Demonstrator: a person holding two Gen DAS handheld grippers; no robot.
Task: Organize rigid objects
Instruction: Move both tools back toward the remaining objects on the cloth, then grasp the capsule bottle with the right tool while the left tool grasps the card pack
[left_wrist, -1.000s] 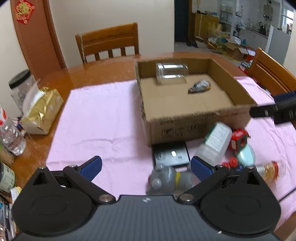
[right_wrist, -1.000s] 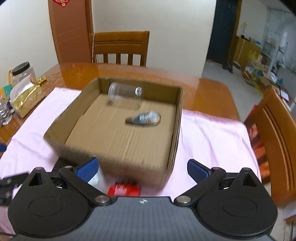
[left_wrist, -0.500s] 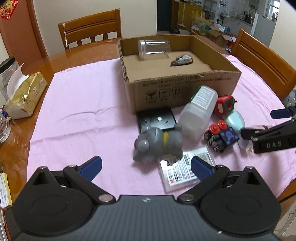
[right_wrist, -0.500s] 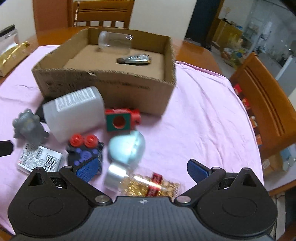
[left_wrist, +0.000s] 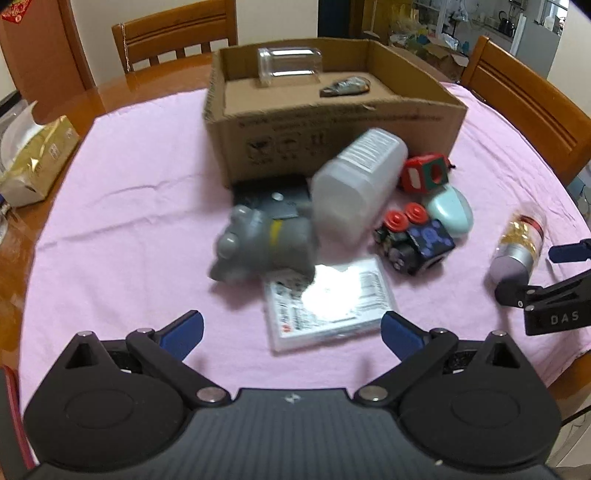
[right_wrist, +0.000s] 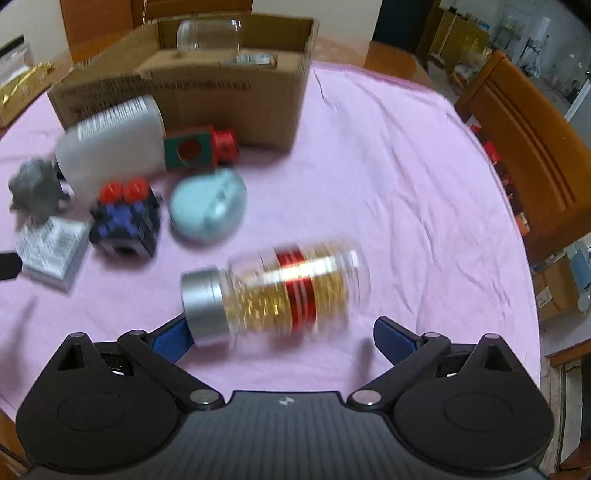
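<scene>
A cardboard box (left_wrist: 332, 136) (right_wrist: 229, 92) holds a clear jar (left_wrist: 290, 66) and a small dark object (left_wrist: 345, 88). In front of it on the pink cloth lie a white plastic bottle (left_wrist: 358, 184), a grey toy animal (left_wrist: 262, 243), a flat packet (left_wrist: 328, 299), a red-green cube (left_wrist: 424, 173), a blue-black block toy (left_wrist: 413, 240) and a light-blue shell (left_wrist: 448, 210). A jar of gold beads with a silver lid (right_wrist: 273, 291) lies on its side just ahead of my open right gripper (right_wrist: 280, 336). My left gripper (left_wrist: 291, 328) is open and empty, near the packet.
A dark flat device (left_wrist: 273, 197) lies under the grey toy by the box. A gold tissue pack (left_wrist: 33, 162) sits at the left table edge. Wooden chairs stand behind (left_wrist: 177, 33) and to the right (left_wrist: 528, 107). The right gripper shows in the left wrist view (left_wrist: 546, 291).
Both grippers have pulled back and down from the box toward the loose objects. The bead jar now lies closer, between the right gripper's fingers' line.
</scene>
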